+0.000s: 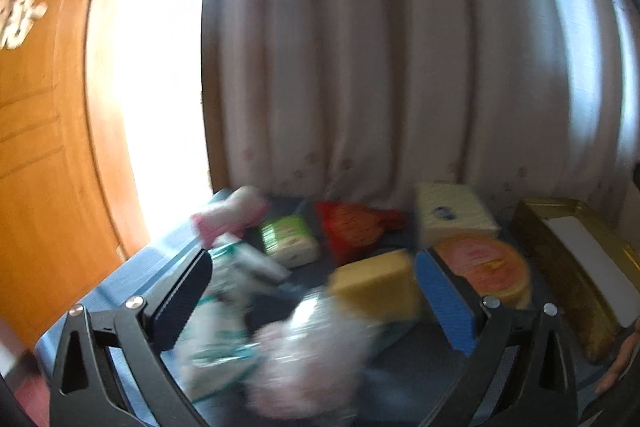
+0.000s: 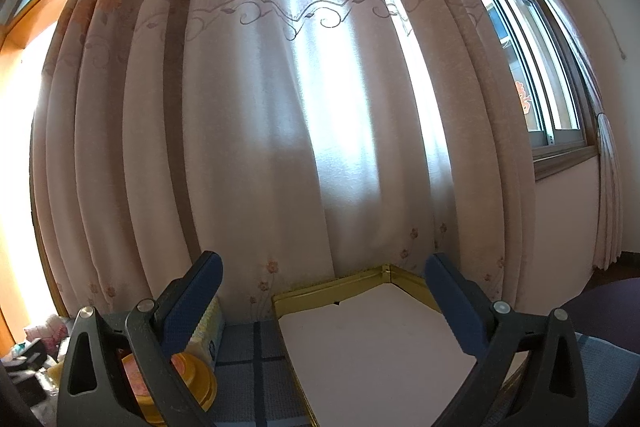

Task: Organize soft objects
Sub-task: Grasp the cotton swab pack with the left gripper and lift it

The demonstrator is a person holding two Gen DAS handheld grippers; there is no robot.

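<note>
Clutter ahead of the left gripper [image 1: 316, 291], jaws spread wide, nothing clamped. Between the fingers, at 6 o'clock in the left wrist view: a blurred pink-white soft bundle [image 1: 308, 367] and a white wrapper with green print [image 1: 216, 339]; contact with either pad can't be judged through the blur. Yellow sponge block [image 1: 376, 287] sits just inside the right finger. Further out: green tissue pack [image 1: 288, 239] at 11, red mesh bag [image 1: 352, 227] at 12, pale yellow box [image 1: 452, 215] at 1, round orange-pink tin [image 1: 488, 267] and gold tray [image 1: 576, 267] at 2–3.

Right gripper [image 2: 324, 307] also released, empty, hanging over the tray's white liner [image 2: 376, 347].

Everything rests on a blue checked cloth [image 2: 248, 355]. Floral curtain [image 2: 280, 107] directly behind, wooden door [image 1: 40, 147] at 9, window [image 2: 532, 67] at 2.
</note>
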